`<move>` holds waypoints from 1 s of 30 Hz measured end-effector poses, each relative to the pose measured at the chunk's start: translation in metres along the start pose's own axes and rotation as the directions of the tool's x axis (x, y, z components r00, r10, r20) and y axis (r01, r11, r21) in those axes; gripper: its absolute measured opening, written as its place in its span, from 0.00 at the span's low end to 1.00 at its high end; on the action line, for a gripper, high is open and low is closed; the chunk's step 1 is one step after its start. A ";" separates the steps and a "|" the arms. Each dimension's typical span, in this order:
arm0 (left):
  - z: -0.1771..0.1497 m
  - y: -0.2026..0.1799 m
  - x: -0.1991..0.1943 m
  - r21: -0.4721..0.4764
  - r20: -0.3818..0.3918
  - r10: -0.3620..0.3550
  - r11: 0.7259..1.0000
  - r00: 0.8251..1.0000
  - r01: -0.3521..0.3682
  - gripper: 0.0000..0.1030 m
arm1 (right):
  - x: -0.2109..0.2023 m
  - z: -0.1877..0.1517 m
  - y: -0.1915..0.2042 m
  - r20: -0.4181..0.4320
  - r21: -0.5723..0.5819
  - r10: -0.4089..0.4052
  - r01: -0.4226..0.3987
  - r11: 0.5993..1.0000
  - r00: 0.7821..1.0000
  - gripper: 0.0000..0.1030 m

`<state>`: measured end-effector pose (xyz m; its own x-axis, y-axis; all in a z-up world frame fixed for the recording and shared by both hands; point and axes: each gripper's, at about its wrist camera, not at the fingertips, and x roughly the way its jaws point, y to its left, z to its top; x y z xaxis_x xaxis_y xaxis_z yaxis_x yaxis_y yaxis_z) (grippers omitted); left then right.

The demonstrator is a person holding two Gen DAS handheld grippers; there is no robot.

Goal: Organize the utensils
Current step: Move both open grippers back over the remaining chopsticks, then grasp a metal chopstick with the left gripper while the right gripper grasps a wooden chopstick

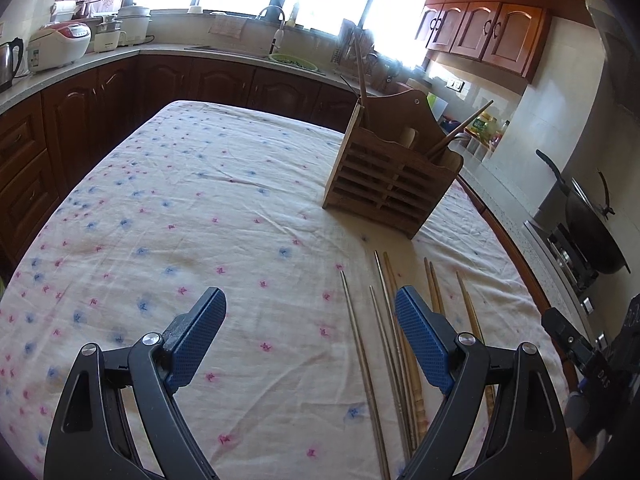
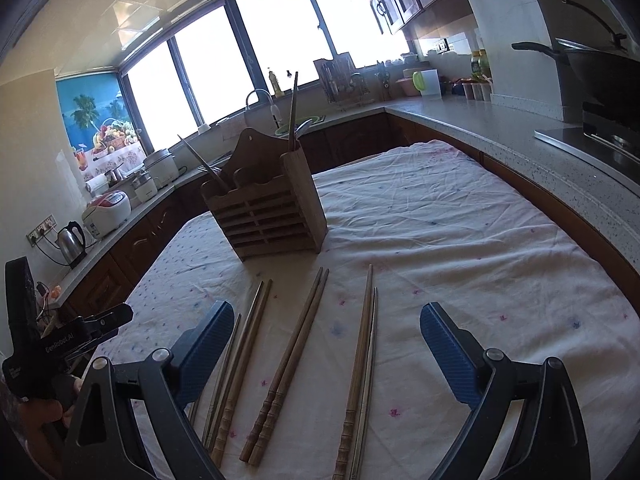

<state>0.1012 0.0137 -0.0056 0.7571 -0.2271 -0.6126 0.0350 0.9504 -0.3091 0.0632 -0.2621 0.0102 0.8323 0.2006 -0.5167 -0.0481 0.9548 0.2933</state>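
A slatted wooden utensil holder (image 1: 394,178) (image 2: 269,216) stands upright on the flowered tablecloth (image 1: 200,208) with a few chopsticks sticking out of it. Several loose chopsticks, wooden (image 2: 286,360) and metal (image 1: 362,360), lie side by side on the cloth in front of the holder. My left gripper (image 1: 310,306) hovers open over bare cloth, the chopsticks running under its right finger. My right gripper (image 2: 326,326) is open above the chopsticks, with nothing pressed between its blue pads (image 2: 448,354).
Stone counters wrap the table: a rice cooker (image 1: 58,46) and kettle (image 2: 72,244) on the left, a sink with tap (image 2: 260,98) under the windows, a wok on a stove (image 1: 592,224) on the right. The other hand-held gripper (image 2: 76,336) shows at the left edge.
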 end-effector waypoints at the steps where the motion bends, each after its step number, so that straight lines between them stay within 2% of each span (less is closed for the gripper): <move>1: 0.000 -0.001 0.002 0.002 -0.006 0.000 1.000 1.000 0.000 0.86 | 0.001 0.000 0.000 -0.006 0.001 0.000 0.000 1.000 1.000 0.93; 7: -0.001 -0.005 0.016 0.026 -0.060 0.016 1.000 0.998 -0.015 0.86 | 0.012 0.001 0.000 -0.040 -0.004 -0.021 0.020 1.000 0.999 0.92; 8: 0.000 -0.006 0.019 0.032 -0.072 0.016 0.999 0.997 -0.014 0.86 | 0.014 0.001 0.001 -0.045 -0.010 -0.026 0.026 1.000 0.999 0.88; 12: 0.004 -0.014 0.031 0.062 -0.116 0.009 0.998 0.993 -0.001 0.81 | 0.028 0.005 0.004 -0.090 -0.017 -0.032 0.031 0.999 0.995 0.63; 13: 0.006 -0.016 0.034 0.069 -0.128 0.004 0.998 0.992 0.005 0.78 | 0.032 0.007 0.004 -0.102 -0.016 -0.028 0.027 1.000 0.994 0.59; 14: 0.008 -0.018 0.037 0.073 -0.137 -0.001 0.997 0.991 0.012 0.75 | 0.036 0.009 0.005 -0.115 -0.014 -0.025 0.023 1.000 0.993 0.50; 17: 0.013 -0.024 0.047 0.089 -0.166 -0.012 0.996 0.986 0.028 0.67 | 0.049 0.014 0.006 -0.149 -0.005 -0.011 0.011 1.000 0.989 0.38; 18: 0.014 -0.026 0.052 0.096 -0.180 -0.011 0.995 0.984 0.029 0.65 | 0.054 0.016 0.006 -0.160 -0.006 -0.009 0.008 1.000 0.987 0.36; 20: 0.015 -0.029 0.061 0.103 -0.209 -0.012 0.994 0.978 0.034 0.55 | 0.065 0.019 0.008 -0.188 -0.006 -0.005 0.004 1.000 0.982 0.36; 23: 0.016 -0.034 0.076 0.118 -0.248 -0.003 0.992 0.969 0.033 0.47 | 0.082 0.021 0.011 -0.231 -0.010 -0.002 0.000 1.000 0.973 0.33; 26: 0.015 -0.036 0.087 0.126 -0.277 -0.008 0.991 0.961 0.044 0.43 | 0.100 0.022 0.012 -0.269 -0.013 -0.013 0.009 1.000 0.963 0.26; 30: 0.014 -0.038 0.099 0.141 -0.311 -0.004 0.989 0.951 0.050 0.39 | 0.121 0.023 0.012 -0.302 -0.014 -0.026 0.022 1.000 0.953 0.23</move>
<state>0.1839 -0.0425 -0.0446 0.5170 -0.2857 -0.8069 0.1645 0.9582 -0.2339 0.1764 -0.2316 -0.0304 0.6274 0.2331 -0.7430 -0.0373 0.9621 0.2703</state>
